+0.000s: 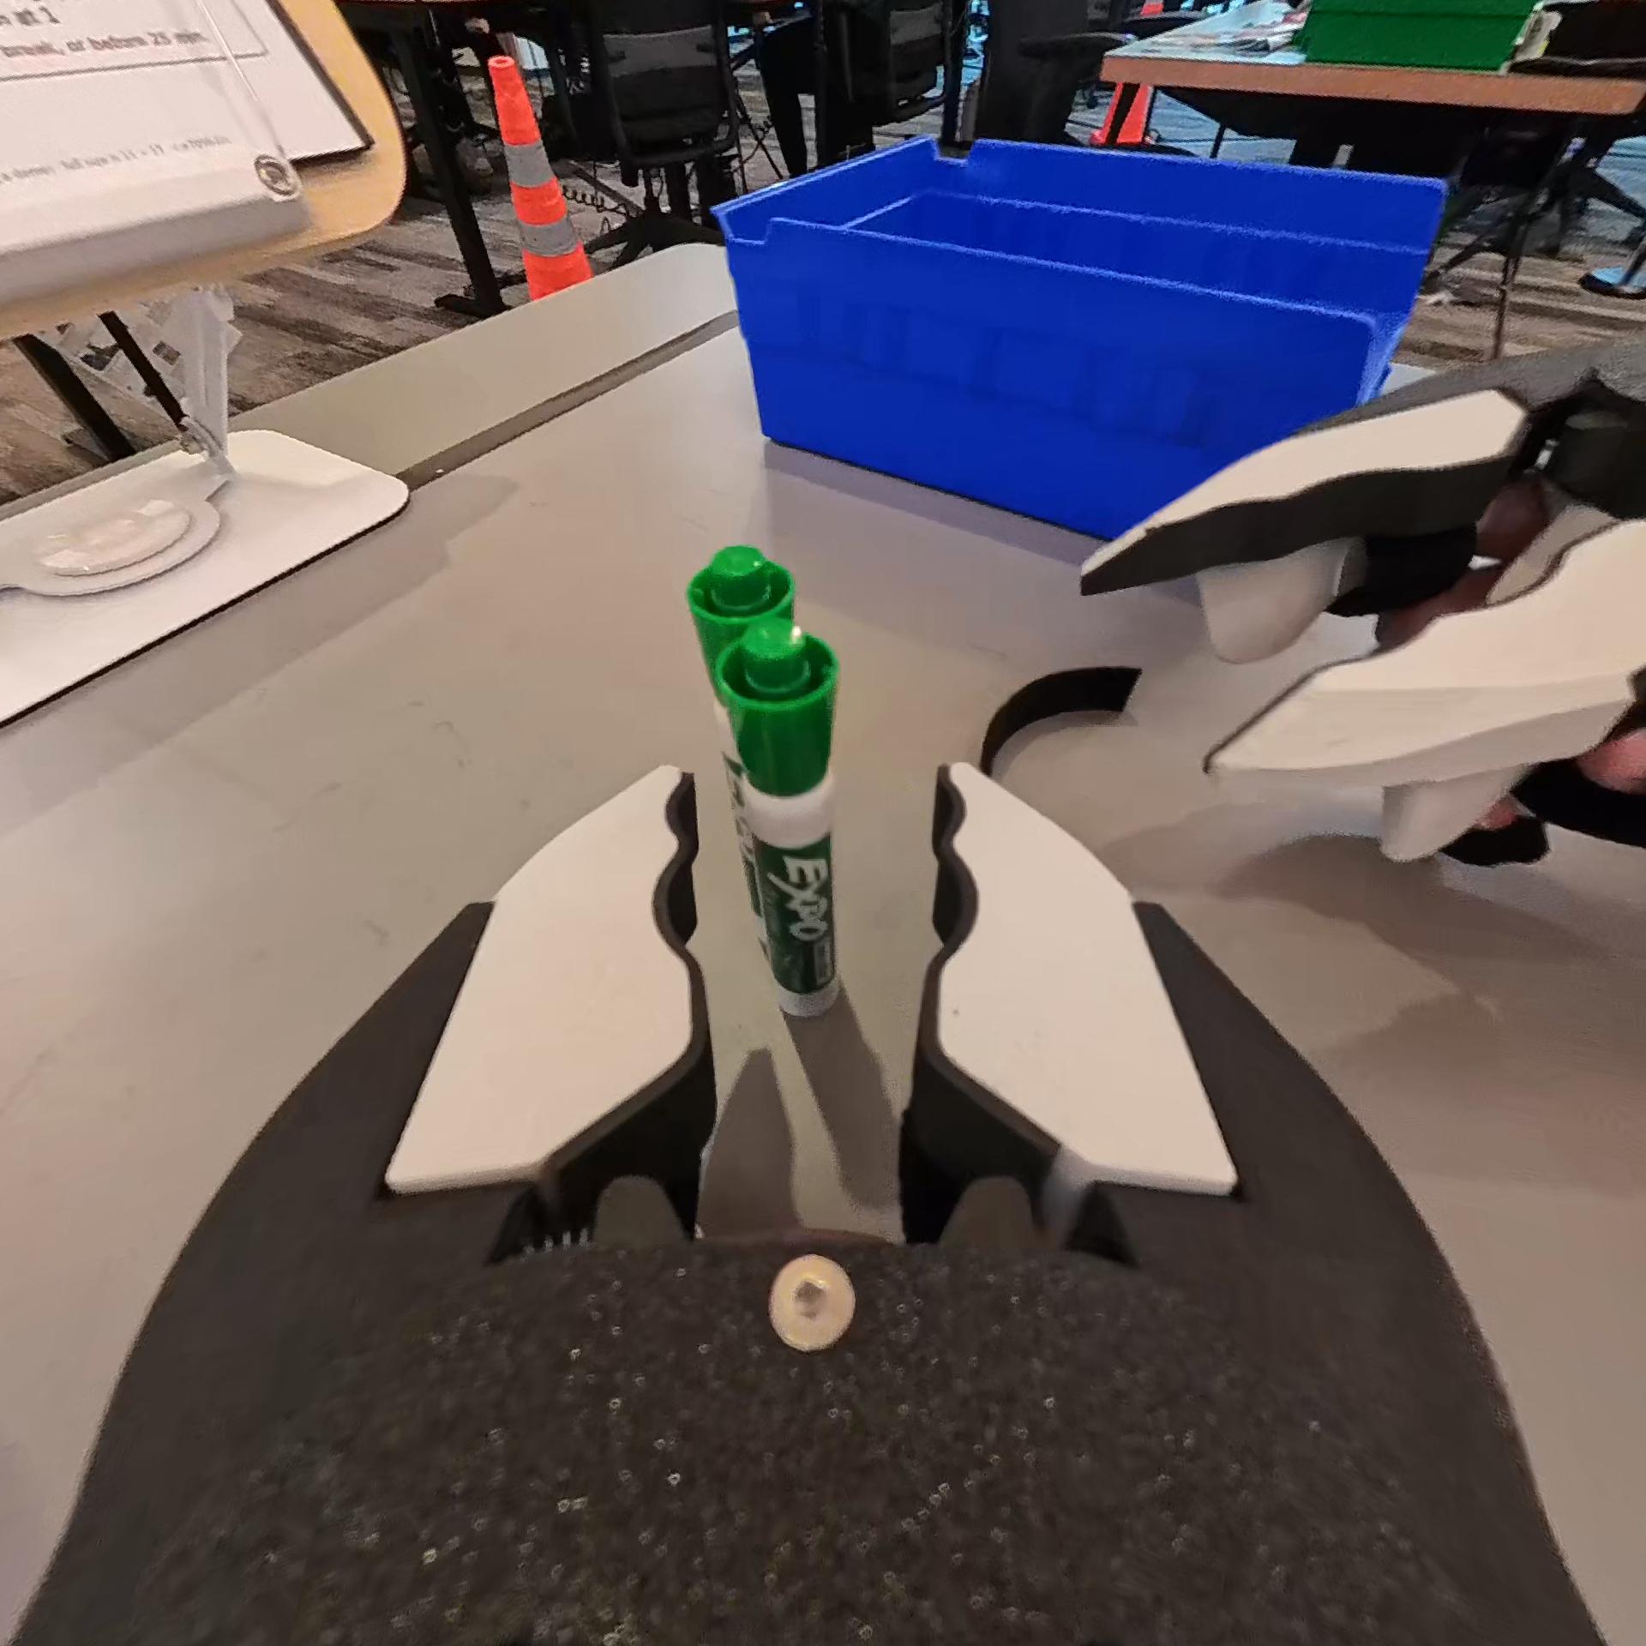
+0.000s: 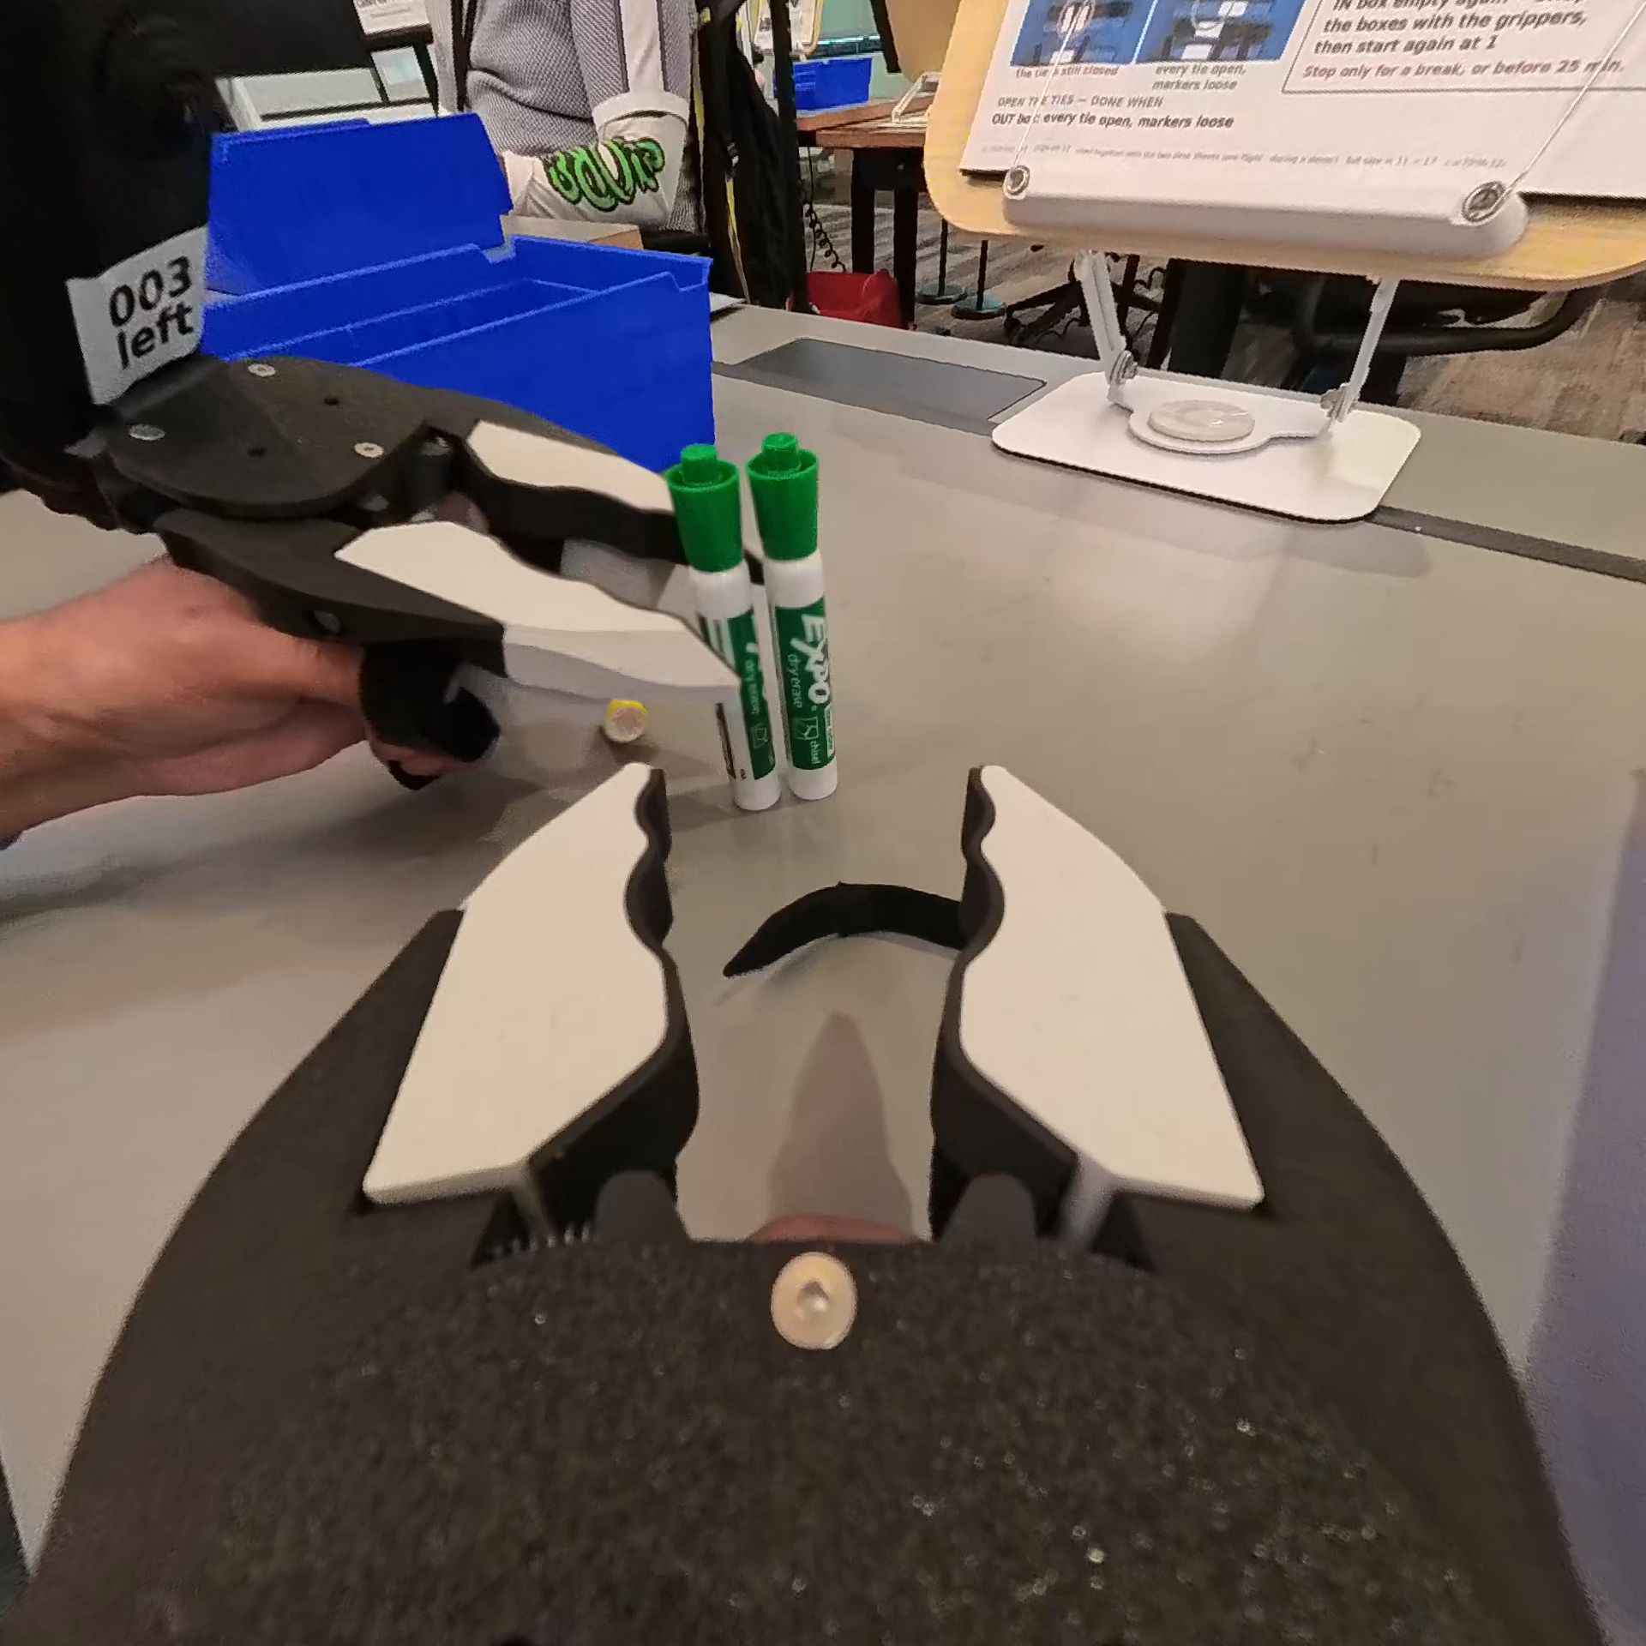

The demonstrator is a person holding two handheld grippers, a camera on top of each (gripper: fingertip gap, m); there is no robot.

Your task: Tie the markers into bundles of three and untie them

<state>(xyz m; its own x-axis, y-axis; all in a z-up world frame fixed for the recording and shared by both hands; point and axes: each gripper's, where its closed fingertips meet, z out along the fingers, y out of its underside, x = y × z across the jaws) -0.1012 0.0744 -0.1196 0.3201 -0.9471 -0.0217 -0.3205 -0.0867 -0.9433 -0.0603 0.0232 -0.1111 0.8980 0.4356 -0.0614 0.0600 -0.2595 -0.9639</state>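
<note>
The right gripper [image 2: 815,828] hung spread and empty just above the grey table [image 2: 1247,802], a curved black strap [image 2: 846,917] lying flat between its fingertips. Beyond it two green-capped white markers [image 2: 766,623] stood upright, touching side by side. Only the right wrist view showed a small yellow object [image 2: 625,718] under the left gripper [image 1: 815,846], which was level, jaws apart around the markers, gripping nothing. Farther back sat a blue plastic bin [image 1: 1069,338].

Grey table [image 1: 374,712], patterned carpet [image 1: 374,276], orange cone [image 1: 534,187], wooden desks [image 1: 1372,85] behind
</note>
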